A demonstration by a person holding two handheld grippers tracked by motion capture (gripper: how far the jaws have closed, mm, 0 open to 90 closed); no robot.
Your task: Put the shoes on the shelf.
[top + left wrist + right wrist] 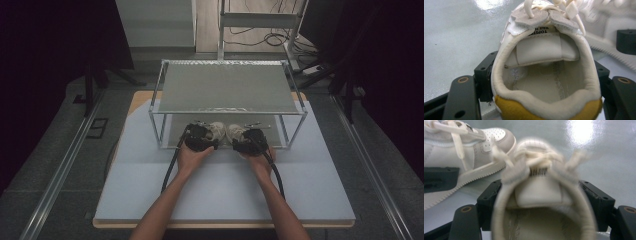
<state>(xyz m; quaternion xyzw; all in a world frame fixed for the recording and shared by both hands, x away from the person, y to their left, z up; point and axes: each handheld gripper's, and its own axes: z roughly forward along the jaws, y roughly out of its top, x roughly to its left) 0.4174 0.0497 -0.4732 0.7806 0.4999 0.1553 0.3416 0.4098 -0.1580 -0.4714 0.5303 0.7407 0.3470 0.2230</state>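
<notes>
While gripped, two sneakers, two tools.

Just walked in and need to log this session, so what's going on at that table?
A person holds tongs in each hand, each clamped around the heel of a white shoe. The left tongs grip the left shoe, the right tongs the right shoe. Both shoes sit side by side, toes pointing inward, at the front of the lower shelf of a metal rack on the table.

Grey floor, dark curtains, cables behind.
</notes>
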